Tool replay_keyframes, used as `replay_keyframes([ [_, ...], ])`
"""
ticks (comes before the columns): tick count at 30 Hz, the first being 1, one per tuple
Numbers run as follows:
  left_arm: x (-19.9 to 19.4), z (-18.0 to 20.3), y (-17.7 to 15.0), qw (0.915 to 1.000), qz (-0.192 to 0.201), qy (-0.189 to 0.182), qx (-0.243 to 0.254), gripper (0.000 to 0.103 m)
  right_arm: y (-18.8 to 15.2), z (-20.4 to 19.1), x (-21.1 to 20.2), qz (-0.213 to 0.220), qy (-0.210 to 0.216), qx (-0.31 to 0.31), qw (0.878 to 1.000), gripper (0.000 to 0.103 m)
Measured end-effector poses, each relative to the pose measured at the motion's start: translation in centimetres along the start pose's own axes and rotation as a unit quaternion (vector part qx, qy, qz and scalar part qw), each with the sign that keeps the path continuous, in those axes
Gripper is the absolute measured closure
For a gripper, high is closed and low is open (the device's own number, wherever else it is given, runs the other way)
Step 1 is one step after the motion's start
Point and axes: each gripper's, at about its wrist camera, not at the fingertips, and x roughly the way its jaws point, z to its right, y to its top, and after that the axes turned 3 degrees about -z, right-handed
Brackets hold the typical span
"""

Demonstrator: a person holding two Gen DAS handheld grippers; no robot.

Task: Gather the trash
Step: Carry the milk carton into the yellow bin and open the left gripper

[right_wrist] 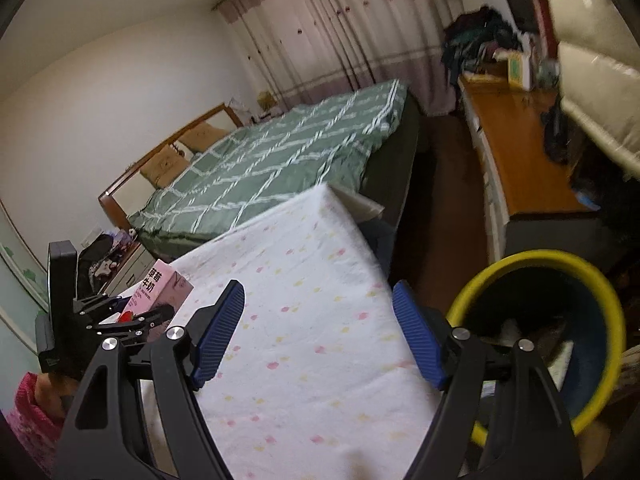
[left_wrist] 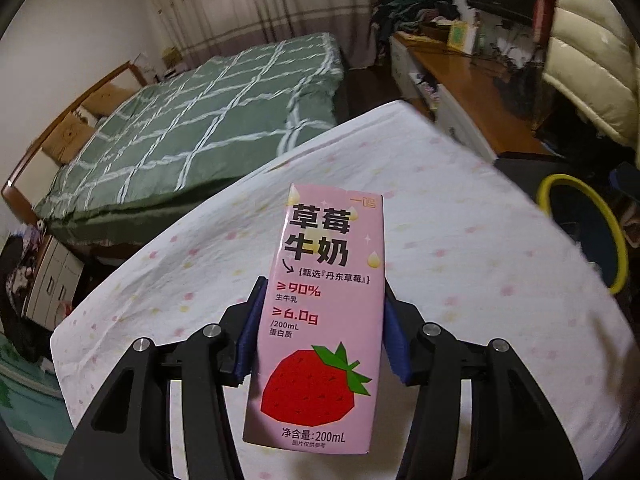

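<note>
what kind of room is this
Most likely a home bedroom: a bed with a green checked quilt, long curtains behind it, and a wooden desk piled with clothes along the wall.

A table (left_wrist: pixel 460 240) takes up the foreground, covered edge to edge by a white cloth (right_wrist: pixel 304 320) dotted with small pink and yellow marks (the pattern is blurred). The cloth lies flat on the tabletop, faintly creased, and hangs over the near left edge.

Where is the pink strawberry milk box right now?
The strawberry milk box is clamped in the left gripper, above the spotted white tablecloth, left of the yellow-rimmed bin.
</note>
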Motion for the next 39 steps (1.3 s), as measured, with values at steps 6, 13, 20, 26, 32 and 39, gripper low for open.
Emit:
replay_keyframes([
  [6,-3.3,8.0,1.8,0.9981,0.026,-0.049,0.027,0.051,-1.4,4.3,-8.1,0.037,-0.051,-0.022,0.998,0.03],
  [13,-3.6,19.9,4.5,0.9888,0.028,-0.118,0.086,0.051,-4.7,10.1,-14.7,0.047,-0.107,-0.005,0.993,0.03],
  [20,-0.7,29.7,7.1,0.9796,0.009,-0.158,0.124,0.051,-6.3,14.4,-17.8,0.057,-0.142,0.024,0.988,0.03],
  [26,3.5,35.0,8.3,0.9779,-0.026,-0.157,0.135,0.051,-7.5,17.0,-18.3,0.053,-0.143,0.049,0.987,0.03],
  [32,5.6,37.2,8.5,0.978,-0.034,-0.155,0.135,0.049,-8.0,17.2,-18.5,0.054,-0.141,0.056,0.987,0.03],
  [39,3.3,35.1,7.9,0.9839,-0.008,-0.151,0.096,0.015,-8.1,16.4,-19.0,0.055,-0.14,0.052,0.987,0.03],
])
